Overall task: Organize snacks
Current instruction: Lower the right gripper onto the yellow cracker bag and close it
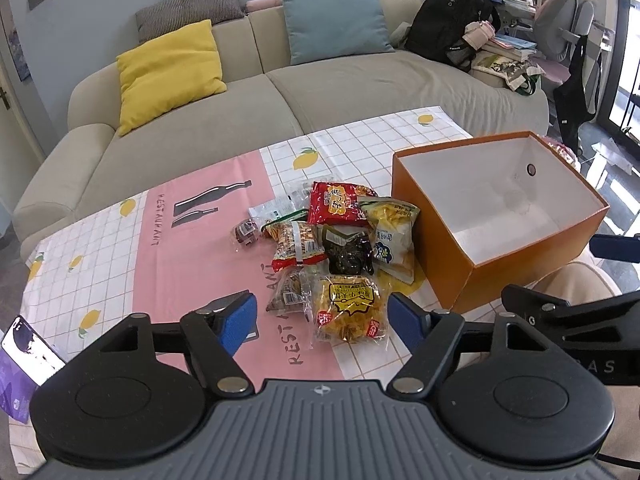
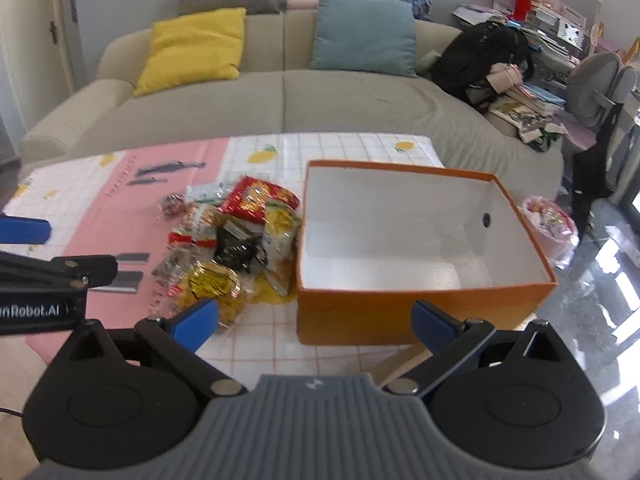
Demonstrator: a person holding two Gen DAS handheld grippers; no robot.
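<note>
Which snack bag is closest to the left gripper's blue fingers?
The yellow snack bag at the near end of the pile. It lies between the open left gripper fingers; the red bag sits farthest back.

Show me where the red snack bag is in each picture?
Left wrist view: the red bag sits just above the middle, at the far end of the snack pile.
Right wrist view: the red bag is left of the middle.
In both, the orange box stands to its right.
</note>
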